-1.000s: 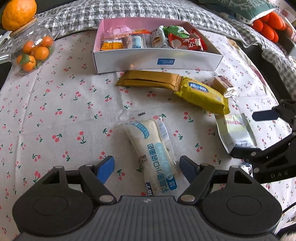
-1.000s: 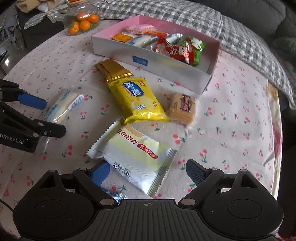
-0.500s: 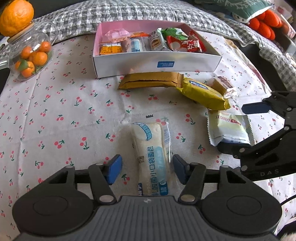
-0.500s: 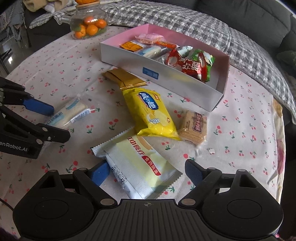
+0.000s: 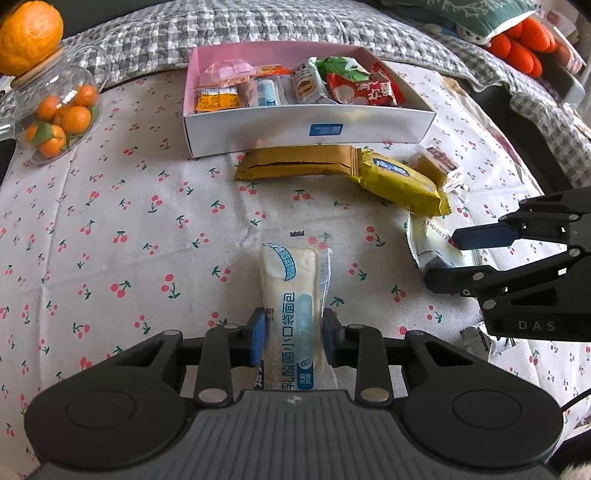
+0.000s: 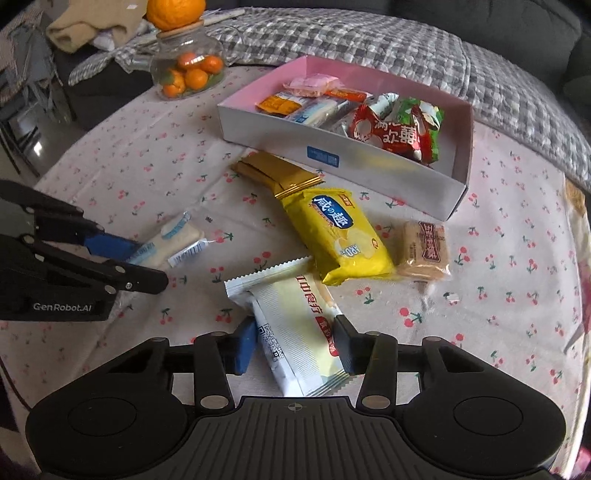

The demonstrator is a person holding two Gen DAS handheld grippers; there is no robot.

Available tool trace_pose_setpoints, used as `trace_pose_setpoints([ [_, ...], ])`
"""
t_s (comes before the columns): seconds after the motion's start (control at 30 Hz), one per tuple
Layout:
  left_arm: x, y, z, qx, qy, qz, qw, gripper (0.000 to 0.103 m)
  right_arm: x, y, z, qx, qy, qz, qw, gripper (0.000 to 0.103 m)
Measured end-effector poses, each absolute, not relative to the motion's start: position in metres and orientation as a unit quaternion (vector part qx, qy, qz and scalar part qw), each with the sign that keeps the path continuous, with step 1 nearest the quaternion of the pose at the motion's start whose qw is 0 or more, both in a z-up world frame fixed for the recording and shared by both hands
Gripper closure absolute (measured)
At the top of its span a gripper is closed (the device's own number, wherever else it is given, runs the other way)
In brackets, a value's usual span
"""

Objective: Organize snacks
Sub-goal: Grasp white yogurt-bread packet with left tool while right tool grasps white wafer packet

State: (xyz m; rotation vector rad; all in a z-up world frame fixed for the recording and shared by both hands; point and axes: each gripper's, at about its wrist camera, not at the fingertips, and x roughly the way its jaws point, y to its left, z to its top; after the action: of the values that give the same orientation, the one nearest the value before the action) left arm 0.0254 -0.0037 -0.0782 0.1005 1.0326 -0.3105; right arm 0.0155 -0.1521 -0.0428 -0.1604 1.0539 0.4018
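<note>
My left gripper is shut on a white bread packet with blue print, over the cherry-print cloth. My right gripper is shut on a white and pale-yellow snack packet. In the right wrist view the left gripper shows at the left with the bread packet. In the left wrist view the right gripper shows at the right with its packet. A white box with a pink inside holds several snacks at the back. A yellow packet, a gold packet and a brown biscuit pack lie on the cloth.
A glass jar of small oranges with a big orange on its lid stands at the back left. A grey checked blanket lies behind the box. The table's edge runs along the right in the right wrist view.
Both grippers have closed from open onto their packets: the left on the bread packet, the right on the pale-yellow packet. Both have risen and drawn back slightly.
</note>
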Motion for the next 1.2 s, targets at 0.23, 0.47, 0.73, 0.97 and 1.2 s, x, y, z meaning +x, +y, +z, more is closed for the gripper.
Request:
trace_pose_setpoints([
  [0.23,0.027,0.003,-0.072,0.033,0.489,-0.146,0.86,0.076,0.019,-0.164,-0.031,-0.013,0.503,0.195,0.842,0.071],
  [0.47,0.028,0.008,-0.066,0.02,0.483,-0.143,0.864,0.076,0.024,-0.174,-0.022,0.034,0.503,0.185,0.843,0.085],
  [0.73,0.029,0.005,-0.073,0.028,0.495,-0.141,0.857,0.076,0.019,-0.163,-0.03,-0.042,0.495,0.173,0.851,0.022],
  [0.97,0.03,0.003,-0.078,0.04,0.499,-0.141,0.854,0.076,0.023,-0.153,-0.049,-0.089,0.514,0.176,0.835,0.021],
  [1.2,0.029,0.002,-0.078,0.05,0.496,-0.142,0.855,0.076,0.024,-0.151,-0.052,-0.087,0.51,0.183,0.836,0.041],
])
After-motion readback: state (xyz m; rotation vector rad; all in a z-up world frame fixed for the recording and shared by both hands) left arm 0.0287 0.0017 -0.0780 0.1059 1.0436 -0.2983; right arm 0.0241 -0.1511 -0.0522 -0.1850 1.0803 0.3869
